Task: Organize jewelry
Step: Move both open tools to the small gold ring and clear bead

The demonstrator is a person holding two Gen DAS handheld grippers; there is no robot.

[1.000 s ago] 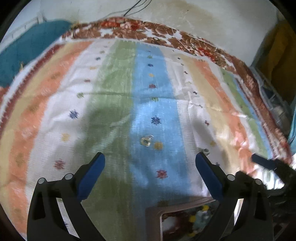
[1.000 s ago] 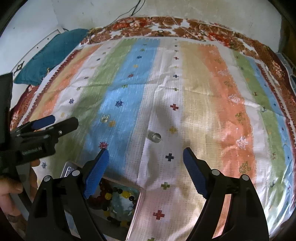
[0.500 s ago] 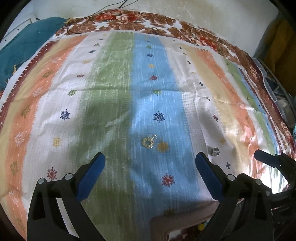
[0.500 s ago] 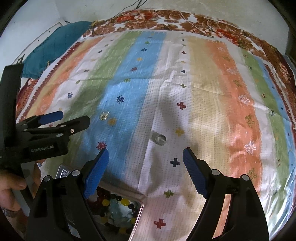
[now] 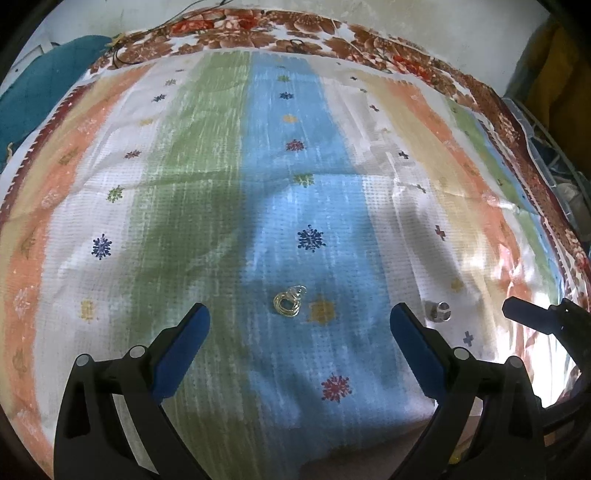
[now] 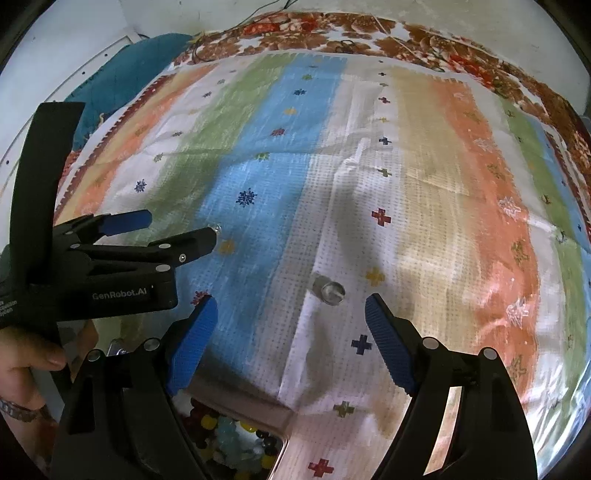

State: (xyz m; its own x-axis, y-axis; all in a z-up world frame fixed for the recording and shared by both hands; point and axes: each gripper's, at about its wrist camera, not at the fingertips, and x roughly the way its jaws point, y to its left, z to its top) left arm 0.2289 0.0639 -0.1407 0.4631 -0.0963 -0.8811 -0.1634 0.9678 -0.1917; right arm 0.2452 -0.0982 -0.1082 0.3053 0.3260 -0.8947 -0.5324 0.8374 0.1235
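Observation:
A small gold ring piece (image 5: 289,305) lies on the blue stripe of the striped cloth (image 5: 207,192), just ahead of my open, empty left gripper (image 5: 299,332). A silver ring (image 5: 437,311) lies to its right on the white stripe. In the right wrist view the silver ring (image 6: 330,290) lies just ahead of my open, empty right gripper (image 6: 291,325). The left gripper (image 6: 173,236) shows at the left there, hiding most of the gold piece. A jewelry box (image 6: 236,443) with coloured beads sits under the right gripper.
The striped cloth (image 6: 461,206) covers a bed with a floral border (image 5: 295,33). A teal pillow (image 5: 33,92) lies at the far left. A wall stands behind. Clutter sits off the bed's right edge (image 5: 561,177).
Both grippers have moved forward and lower toward the cloth. The gold piece and the silver ring now lie closer to the fingertips. The box has slid mostly out of the left view.

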